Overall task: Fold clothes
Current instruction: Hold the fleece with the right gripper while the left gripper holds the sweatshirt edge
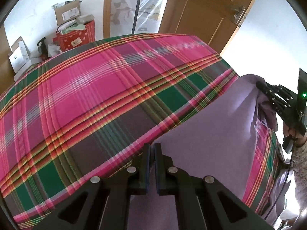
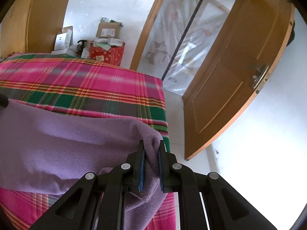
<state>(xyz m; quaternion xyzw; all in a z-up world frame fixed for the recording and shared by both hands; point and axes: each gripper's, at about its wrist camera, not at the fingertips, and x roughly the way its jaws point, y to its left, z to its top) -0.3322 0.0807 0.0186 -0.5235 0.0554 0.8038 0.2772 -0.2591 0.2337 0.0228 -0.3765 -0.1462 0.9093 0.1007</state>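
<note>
From the left wrist view, the left gripper (image 1: 152,149) has its jaws pressed nearly together on the near left corner of the purple fleece garment (image 1: 214,134), which is stretched over the near right part of the plaid bedspread (image 1: 92,88) toward the right gripper (image 1: 265,88) at the far right (a hand (image 1: 293,134) holds its handle). From the right wrist view, the right gripper (image 2: 151,161) stands narrow, clamping a bunched fold of the purple fleece garment (image 2: 67,145) at the bedspread's right edge, with the wooden door (image 2: 236,72) beyond on the right.
</note>
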